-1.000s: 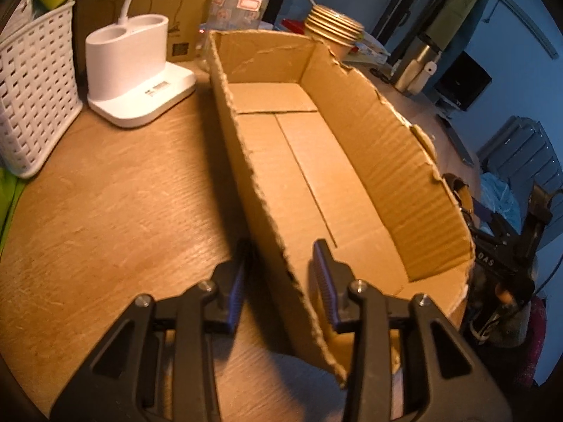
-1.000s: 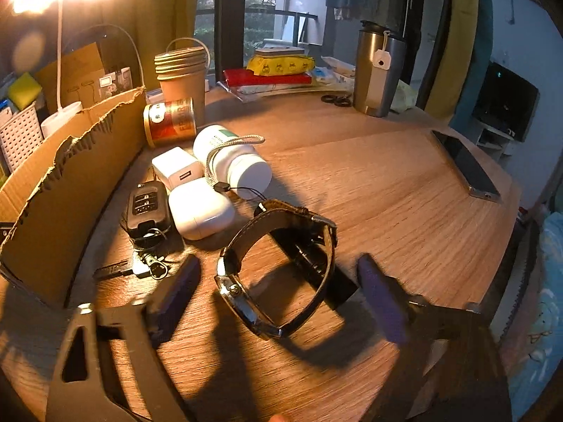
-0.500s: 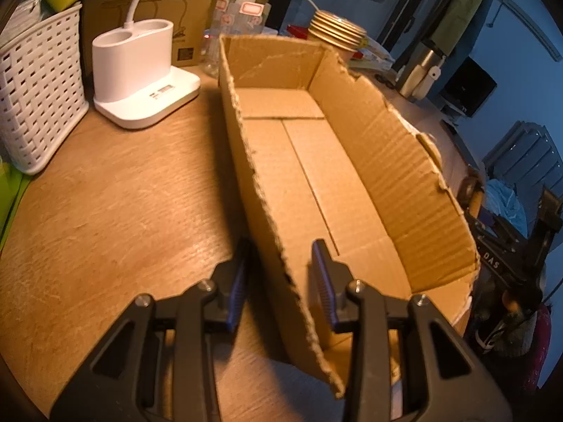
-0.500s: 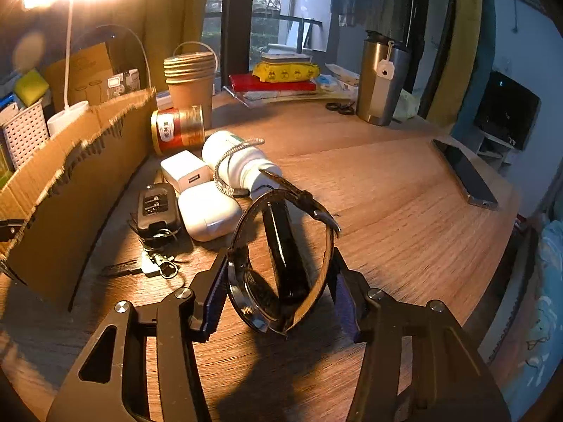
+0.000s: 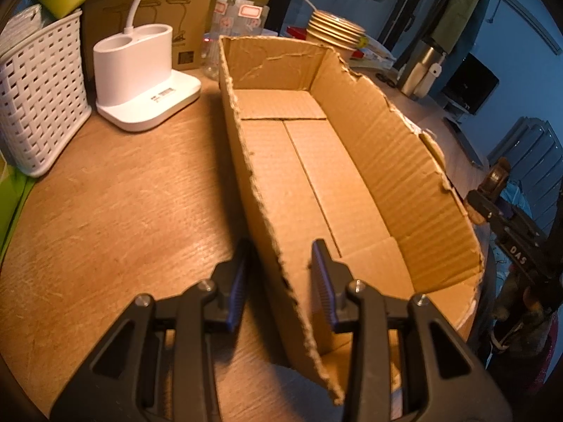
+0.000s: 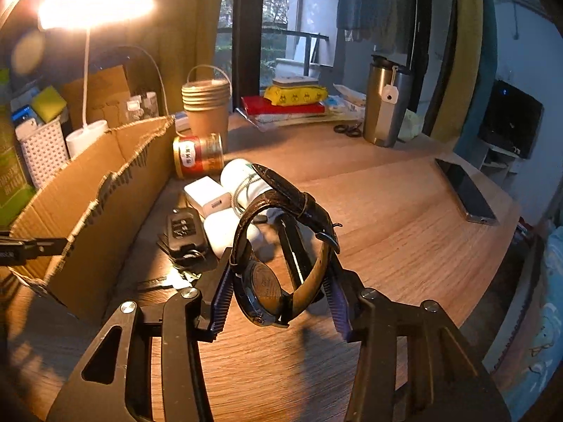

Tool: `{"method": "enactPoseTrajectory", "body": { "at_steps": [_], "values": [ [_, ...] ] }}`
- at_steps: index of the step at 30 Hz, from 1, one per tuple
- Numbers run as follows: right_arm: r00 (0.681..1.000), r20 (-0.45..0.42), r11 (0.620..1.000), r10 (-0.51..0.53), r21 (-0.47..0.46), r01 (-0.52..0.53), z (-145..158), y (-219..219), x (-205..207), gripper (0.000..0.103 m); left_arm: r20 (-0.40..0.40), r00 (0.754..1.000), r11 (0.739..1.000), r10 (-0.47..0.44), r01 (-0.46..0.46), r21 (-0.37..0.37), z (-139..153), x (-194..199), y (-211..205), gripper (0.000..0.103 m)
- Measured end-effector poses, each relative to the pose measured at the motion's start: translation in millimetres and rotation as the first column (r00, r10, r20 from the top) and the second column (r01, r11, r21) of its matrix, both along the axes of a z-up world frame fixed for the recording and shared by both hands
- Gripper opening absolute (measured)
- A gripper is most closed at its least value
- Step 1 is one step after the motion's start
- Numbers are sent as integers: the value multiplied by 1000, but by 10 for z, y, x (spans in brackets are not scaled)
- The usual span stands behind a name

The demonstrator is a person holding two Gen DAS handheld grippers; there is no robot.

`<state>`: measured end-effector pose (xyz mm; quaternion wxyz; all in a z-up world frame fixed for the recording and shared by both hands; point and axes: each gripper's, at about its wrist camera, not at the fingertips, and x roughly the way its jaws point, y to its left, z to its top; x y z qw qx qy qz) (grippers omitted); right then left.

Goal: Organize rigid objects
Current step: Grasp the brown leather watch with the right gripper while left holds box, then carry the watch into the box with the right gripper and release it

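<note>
Wristwatch (image 6: 278, 246) pinched in right gripper (image 6: 279, 302) jaws above table (image 6: 387, 218), left gripper (image 5: 279, 274) jaws narrowly straddling torn box wall (image 5: 267, 211).

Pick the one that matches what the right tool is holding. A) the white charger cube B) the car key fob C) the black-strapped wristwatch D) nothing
C: the right tool is closed on the wristwatch, pads pressing both sides of its black strap loop and lifting it above the wooden table, while the car key fob and white charger cube lie beside the cardboard box.
</note>
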<state>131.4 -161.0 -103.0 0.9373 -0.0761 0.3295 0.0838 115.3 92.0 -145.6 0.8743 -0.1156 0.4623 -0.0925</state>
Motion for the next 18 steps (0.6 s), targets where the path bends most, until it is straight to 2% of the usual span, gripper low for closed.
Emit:
{"method": "enactPoseTrajectory", "body": {
  "at_steps": [10, 18],
  "values": [
    [1000, 15, 999, 24, 45, -24, 134, -8, -49, 50, -10, 1000, 1000, -5, 5, -6, 3, 2, 8, 36],
    [993, 47, 991, 112, 70, -116, 353, 252, -91, 50, -8, 1000, 1000, -8, 8, -2, 4, -2, 1, 36]
  ]
}}
